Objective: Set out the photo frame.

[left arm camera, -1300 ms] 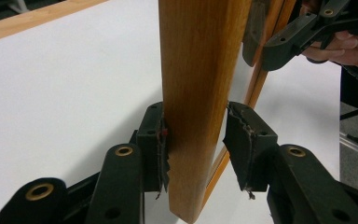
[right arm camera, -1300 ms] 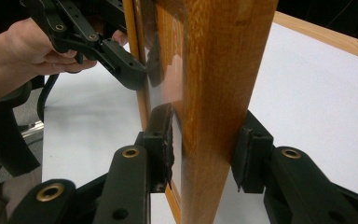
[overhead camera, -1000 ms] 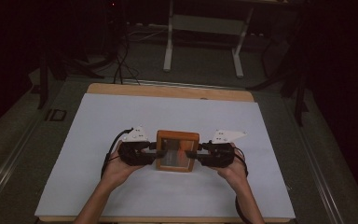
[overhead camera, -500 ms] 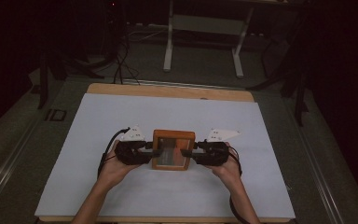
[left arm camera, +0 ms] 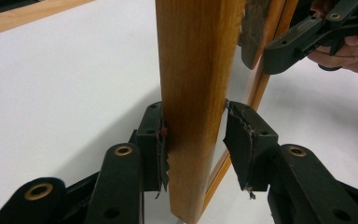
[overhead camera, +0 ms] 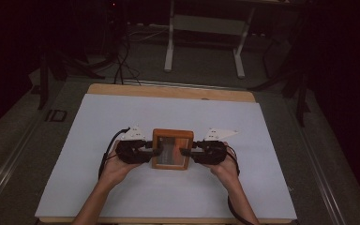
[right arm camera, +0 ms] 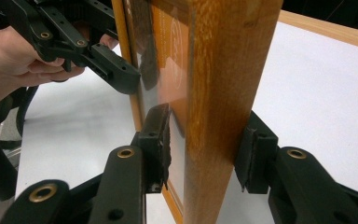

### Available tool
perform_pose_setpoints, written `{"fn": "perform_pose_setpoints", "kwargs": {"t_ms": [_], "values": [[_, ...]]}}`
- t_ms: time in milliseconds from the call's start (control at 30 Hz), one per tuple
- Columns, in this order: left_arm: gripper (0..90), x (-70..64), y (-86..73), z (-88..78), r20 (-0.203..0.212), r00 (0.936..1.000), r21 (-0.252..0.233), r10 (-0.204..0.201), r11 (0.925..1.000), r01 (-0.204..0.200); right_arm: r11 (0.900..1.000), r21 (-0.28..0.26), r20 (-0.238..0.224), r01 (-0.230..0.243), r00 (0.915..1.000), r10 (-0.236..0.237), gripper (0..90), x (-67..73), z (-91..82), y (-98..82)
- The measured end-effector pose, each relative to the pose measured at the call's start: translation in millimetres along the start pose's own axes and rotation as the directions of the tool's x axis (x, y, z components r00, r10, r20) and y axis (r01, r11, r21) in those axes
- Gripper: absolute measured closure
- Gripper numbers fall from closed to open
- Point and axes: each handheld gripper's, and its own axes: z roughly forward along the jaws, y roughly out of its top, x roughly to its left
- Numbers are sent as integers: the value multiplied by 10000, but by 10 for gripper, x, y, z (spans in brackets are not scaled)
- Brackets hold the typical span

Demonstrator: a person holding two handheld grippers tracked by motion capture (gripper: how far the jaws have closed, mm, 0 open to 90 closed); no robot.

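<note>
both grippers are on the wooden frame (overhead camera: 172,149), one at each side. from the high view we see our left gripper (overhead camera: 155,151) coming in at the frame's 9 o'clock edge and our right gripper (overhead camera: 183,152) at its 3 o'clock edge, each carried in a hand, with the forearms entering from 6 o'clock.

the frame sits on the white table cover (overhead camera: 168,117), a little toward 6 o'clock of the middle, between the two hands. it is a small square wooden picture frame with a glass front over an orange and dark picture.

along the left gripper view, the side rail of the frame (left arm camera: 198,93) stands between our two jaws. the jaw at 9 o'clock has its torn pad against the wood; the jaw at 3 o'clock stands just off the rail, with a thin gap showing (so we would not call it a full clamp, the jaws being half apart around the rail). the right gripper (left arm camera: 307,39) shows at 1 o'clock in that view, held in the other hand.

along the right gripper view, the opposite rail (right arm camera: 228,93) runs up between our jaws. the jaw at 9 o'clock rests at the glass side, the jaw at 3 o'clock at the back of the rail; whether both pads press we cannot tell. the left gripper (right arm camera: 116,70) shows at 10 o'clock there, on the far edge of the frame.

a bare wooden table edge (overhead camera: 168,90) shows beyond the cover at 12 o'clock.
</note>
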Motion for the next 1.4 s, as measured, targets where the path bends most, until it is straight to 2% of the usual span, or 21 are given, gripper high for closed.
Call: {"fn": "perform_pose_setpoints", "kwargs": {"t_ms": [167,333,567,767,900,1033,1200,1400], "values": [[600,19,-17,26,25,9999,47,-114,9999,113,10000,-8,7,-65,10000,65,594,-24,15,-12],[597,41,-47,82,-29,9998,312,-220,9993,221,9998,106,53,-163,9999,162,589,-51,53,-43],[594,64,-52,104,-92,9995,197,-316,9993,318,9992,-26,66,-387,9992,387,588,-91,78,-67],[574,65,-31,149,-450,9985,272,-308,9991,320,9978,-186,180,-635,9978,638,580,-127,103,-80],[568,86,-31,166,-492,9978,246,-438,9987,450,9967,-238,301,-780,9964,787,571,-140,123,-84],[560,108,-15,198,-669,9961,355,-572,9976,596,9956,-188,735,-922,9929,934,546,-138,169,-69],[550,117,-12,237,-950,9933,349,-650,9970,686,9932,-178,944,-1148,9888,1160,544,-160,187,-78],[551,123,-11,242,-966,9928,368,-706,9965,745,9908,-230,871,-1333,9870,1348,542,-189,196,-87]]}}
